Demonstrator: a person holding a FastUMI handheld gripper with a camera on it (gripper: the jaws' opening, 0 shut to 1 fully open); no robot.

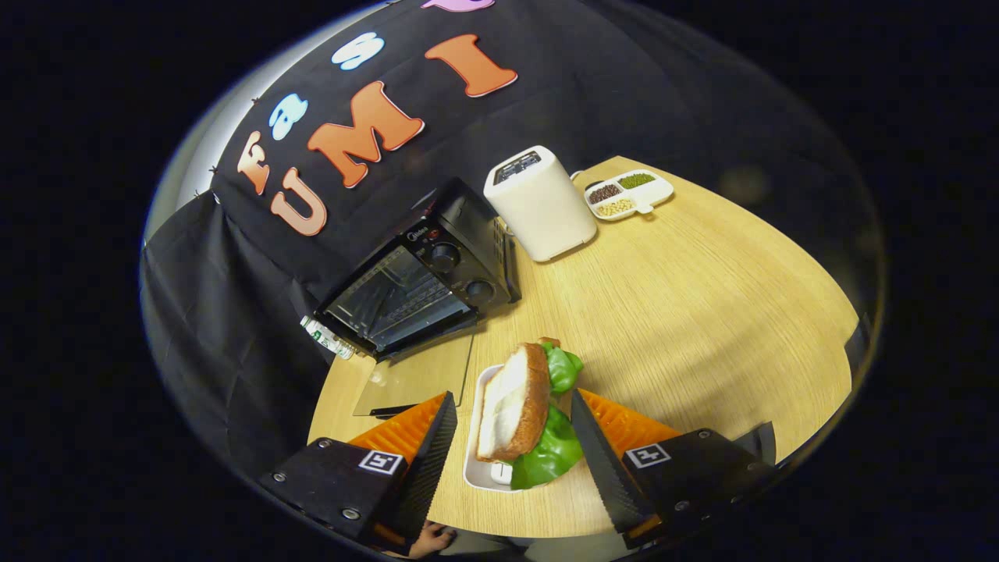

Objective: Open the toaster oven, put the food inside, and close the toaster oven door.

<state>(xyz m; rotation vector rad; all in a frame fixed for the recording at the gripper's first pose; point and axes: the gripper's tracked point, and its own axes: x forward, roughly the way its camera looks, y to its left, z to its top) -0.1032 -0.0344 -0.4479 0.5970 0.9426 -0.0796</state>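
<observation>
Lower centre, the gripper (pixel 511 437) fingers spread wide around a soft, floppy sandwich (pixel 519 414), best pinched across its bread

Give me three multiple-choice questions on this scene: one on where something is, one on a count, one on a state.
1. The sandwich sits:
A. between the tongs' fingers
B. inside the oven
C. on the toaster

2. Compartments in the divided dish:
A. one
B. three
C. five

3. The toaster oven door is:
A. shut
B. missing
C. open, lying flat

Answers: 1 A, a finger flanks each side without touching. 2 B, three fillings show. 3 C, the glass lies on the table and the rack shows.
</observation>
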